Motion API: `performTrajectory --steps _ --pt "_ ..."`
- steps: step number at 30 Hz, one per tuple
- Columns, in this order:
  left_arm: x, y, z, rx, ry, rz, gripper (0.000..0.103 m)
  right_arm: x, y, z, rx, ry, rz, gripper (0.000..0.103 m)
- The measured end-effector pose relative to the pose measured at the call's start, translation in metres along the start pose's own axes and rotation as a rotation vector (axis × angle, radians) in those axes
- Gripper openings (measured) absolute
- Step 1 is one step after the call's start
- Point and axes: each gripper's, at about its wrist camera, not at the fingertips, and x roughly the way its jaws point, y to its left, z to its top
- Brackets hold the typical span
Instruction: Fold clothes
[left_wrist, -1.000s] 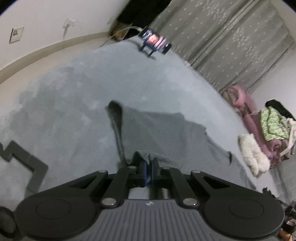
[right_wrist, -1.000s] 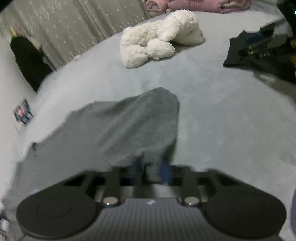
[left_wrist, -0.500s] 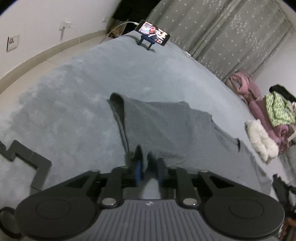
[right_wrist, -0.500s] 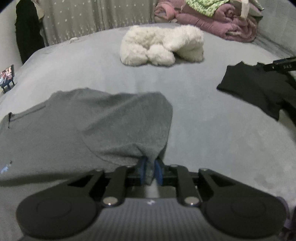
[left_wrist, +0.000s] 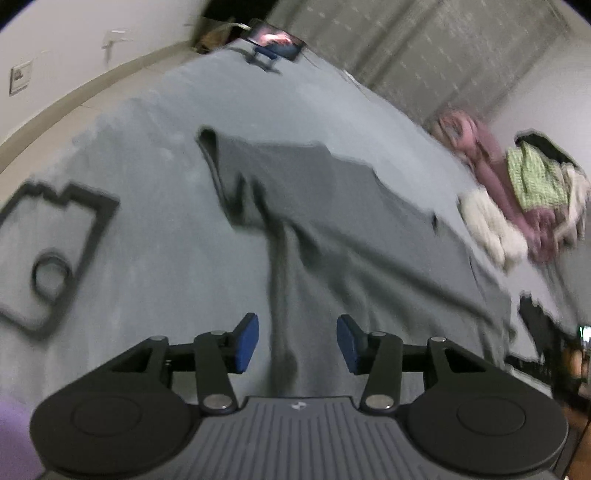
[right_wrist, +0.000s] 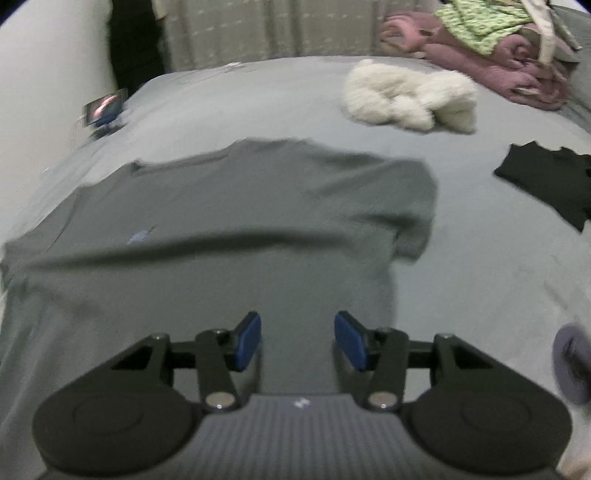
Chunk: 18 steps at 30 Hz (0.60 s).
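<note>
A dark grey T-shirt (left_wrist: 332, 206) lies spread on the grey bed, with one sleeve folded in over the body. In the right wrist view the same T-shirt (right_wrist: 240, 229) fills the middle, its other sleeve also folded inward. My left gripper (left_wrist: 297, 341) hangs open above the shirt's lower part, nothing between its blue pads. My right gripper (right_wrist: 297, 339) is open too, over the shirt's hem area, and holds nothing. Both views are motion-blurred.
A phone on a stand (left_wrist: 275, 40) sits at the far end of the bed. A white plush toy (right_wrist: 410, 98), a pile of pink and green bedding (right_wrist: 491, 48) and a black garment (right_wrist: 550, 181) lie to the right. A black frame-shaped object (left_wrist: 48, 251) rests at left.
Both grippers were shut on the shirt's sleeves; they have let go, opened, and pulled back. The sleeves now lie folded over the shirt's body.
</note>
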Motion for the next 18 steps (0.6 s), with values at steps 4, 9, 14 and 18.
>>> performTrajectory --steps 4,9,14,18 --pt "-0.014 -0.015 -0.040 0.071 0.015 0.003 0.046 -0.017 0.016 -0.034 -0.059 0.031 0.025 0.045" --pt "-0.022 -0.017 -0.072 0.133 0.029 0.039 0.046 -0.035 0.018 -0.069 -0.109 0.088 0.032 0.046" --pt "-0.041 -0.017 -0.083 0.153 0.039 0.061 0.045 -0.058 0.009 -0.095 -0.153 0.122 0.044 0.047" --pt "-0.057 -0.013 -0.092 0.137 0.050 0.056 0.045 -0.076 0.004 -0.117 -0.189 0.125 0.052 0.049"
